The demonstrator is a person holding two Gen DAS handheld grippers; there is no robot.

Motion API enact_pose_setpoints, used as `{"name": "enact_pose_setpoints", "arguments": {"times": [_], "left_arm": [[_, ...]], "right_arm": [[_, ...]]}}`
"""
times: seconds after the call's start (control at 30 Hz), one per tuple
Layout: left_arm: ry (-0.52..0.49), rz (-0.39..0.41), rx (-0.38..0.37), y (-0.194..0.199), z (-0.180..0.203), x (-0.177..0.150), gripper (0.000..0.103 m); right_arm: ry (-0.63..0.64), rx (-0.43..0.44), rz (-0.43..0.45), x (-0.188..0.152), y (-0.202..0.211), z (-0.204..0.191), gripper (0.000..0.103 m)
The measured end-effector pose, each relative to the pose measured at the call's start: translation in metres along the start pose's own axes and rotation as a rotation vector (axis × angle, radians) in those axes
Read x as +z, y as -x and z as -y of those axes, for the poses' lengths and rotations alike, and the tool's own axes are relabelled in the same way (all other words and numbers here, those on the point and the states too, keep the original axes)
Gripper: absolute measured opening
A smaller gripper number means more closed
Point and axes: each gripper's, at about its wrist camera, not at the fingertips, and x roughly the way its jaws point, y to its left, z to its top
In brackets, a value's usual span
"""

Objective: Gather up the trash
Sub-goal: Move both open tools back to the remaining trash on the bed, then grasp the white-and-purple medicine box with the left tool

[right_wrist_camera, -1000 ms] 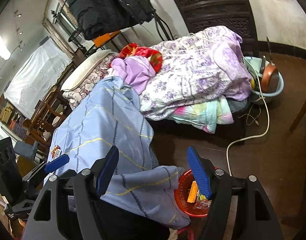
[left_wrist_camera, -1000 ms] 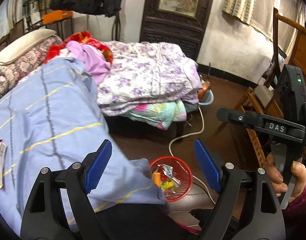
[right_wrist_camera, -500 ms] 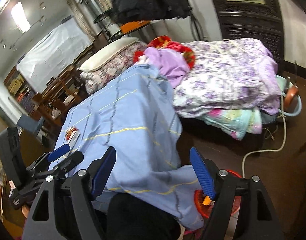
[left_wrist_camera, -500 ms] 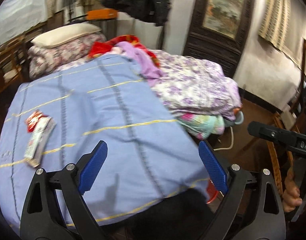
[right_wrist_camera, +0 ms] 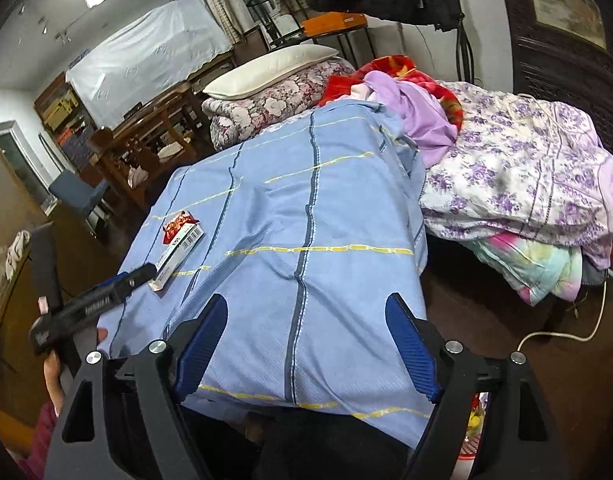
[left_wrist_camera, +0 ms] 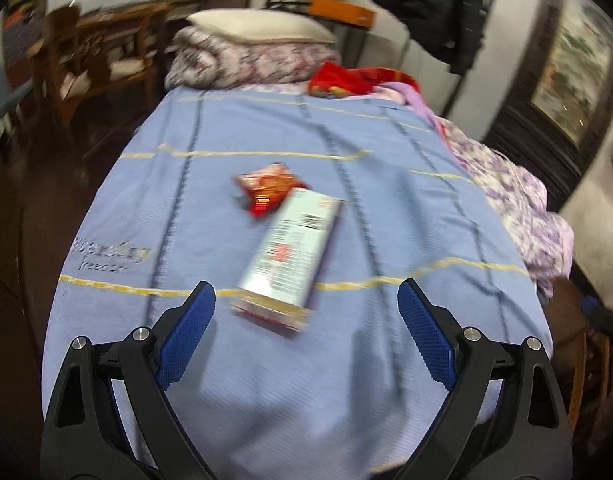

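A long white carton [left_wrist_camera: 290,256] lies on the blue sheet [left_wrist_camera: 386,220] of the bed, with a crumpled red wrapper [left_wrist_camera: 266,190] touching its far end. My left gripper [left_wrist_camera: 306,332] hovers just short of the carton's near end, open, with nothing between its blue pads [left_wrist_camera: 186,336]. In the right wrist view the carton [right_wrist_camera: 178,252] and wrapper [right_wrist_camera: 178,224] sit at the sheet's left side, and the left gripper [right_wrist_camera: 134,276] reaches in beside them. My right gripper [right_wrist_camera: 306,348] is over the sheet's near edge; its jaws are opening and empty. A red trash basket [right_wrist_camera: 472,420] peeks out at the lower right.
Folded quilts and a pillow [right_wrist_camera: 266,68] are stacked at the bed's head. A purple floral quilt [right_wrist_camera: 526,176] is heaped on the right. Wooden chairs [left_wrist_camera: 94,64] stand to the left, and a white cable [right_wrist_camera: 558,334] runs over the dark floor.
Both views have swung left, away from the red basket and onto the bed top. The carton and wrapper now sit centred ahead of the left gripper. The right jaws have widened.
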Motion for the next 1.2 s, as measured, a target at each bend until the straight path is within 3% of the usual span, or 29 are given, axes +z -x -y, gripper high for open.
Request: {"name": "enact_pose_setpoints", "arguments": {"times": [0.13, 0.43, 0.47, 0.53, 0.63, 0.93, 1.2], "left_arm": [[0.021, -0.023, -0.008, -0.014, -0.017, 0.007, 0.089], [-0.02, -0.06, -0.002, -0.049, -0.01, 0.019, 0.086], [-0.031, -0.055, -0.007, -0.049, -0.007, 0.02, 0.083], [-0.051, -0.056, -0.031, -0.05, -0.003, 0.022, 0.059], [-0.064, -0.048, -0.03, -0.049, -0.001, 0.021, 0.05], [0.005, 0.036, 0.003, -0.005, -0.033, 0.008, 0.048], [0.043, 0.084, 0.038, 0.015, -0.062, -0.003, 0.049]], "right_arm": [[0.003, -0.008, -0.012, 0.002, -0.005, -0.001, 0.08], [0.008, -0.015, -0.033, 0.007, -0.018, 0.001, 0.08], [0.01, -0.016, -0.035, 0.007, -0.019, 0.001, 0.08], [0.014, -0.02, -0.036, 0.008, -0.021, 0.001, 0.08], [0.015, -0.019, -0.036, 0.008, -0.022, 0.0, 0.08], [0.059, 0.001, -0.058, 0.017, -0.039, -0.019, 0.08], [0.15, 0.091, -0.105, 0.033, -0.083, -0.078, 0.08]]}}
